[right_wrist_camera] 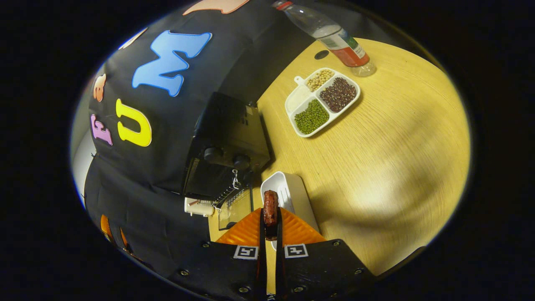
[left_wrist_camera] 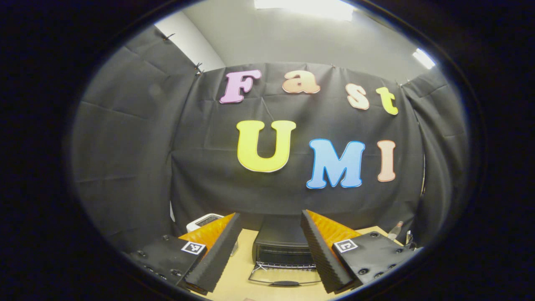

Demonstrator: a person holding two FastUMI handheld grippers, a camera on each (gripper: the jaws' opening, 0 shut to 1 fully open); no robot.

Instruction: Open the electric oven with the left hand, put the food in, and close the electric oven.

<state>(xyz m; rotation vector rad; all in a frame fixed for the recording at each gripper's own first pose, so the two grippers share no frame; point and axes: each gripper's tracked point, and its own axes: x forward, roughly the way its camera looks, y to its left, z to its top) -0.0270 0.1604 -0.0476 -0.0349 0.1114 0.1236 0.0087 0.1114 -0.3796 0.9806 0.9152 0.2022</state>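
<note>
Left gripper view: the left gripper (left_wrist_camera: 271,255) hangs with its jaws spread wide and nothing between them, framing the electric oven (left_wrist_camera: 282,246) at the bottom centre of the frame; the oven door (left_wrist_camera: 284,276) lies folded down toward the camera on the wooden table (left_wrist_camera: 238,271), its handle at the lower edge. Right gripper view: the right gripper (right_wrist_camera: 270,221), at the bottom centre, is pinched nearly closed on the food (right_wrist_camera: 270,208), a dark reddish sausage-like piece standing up between the two fingers, above a white container (right_wrist_camera: 292,196) that sits just beside the oven's open door. In the upper right of this view a divided tray (right_wrist_camera: 322,100) of beans and a plastic bottle (right_wrist_camera: 334,35) stand well apart from the work. Judged from its look, the food is light, somewhat soft and possibly greasy, so it could slip or squash under a hard squeeze; a moderate grip across its middle, as shown, seems suitable. The door appears stiff and hinged at the bottom; its front handle is the natural place to take hold for closing. The oven's interior is too dark to assess.
</note>
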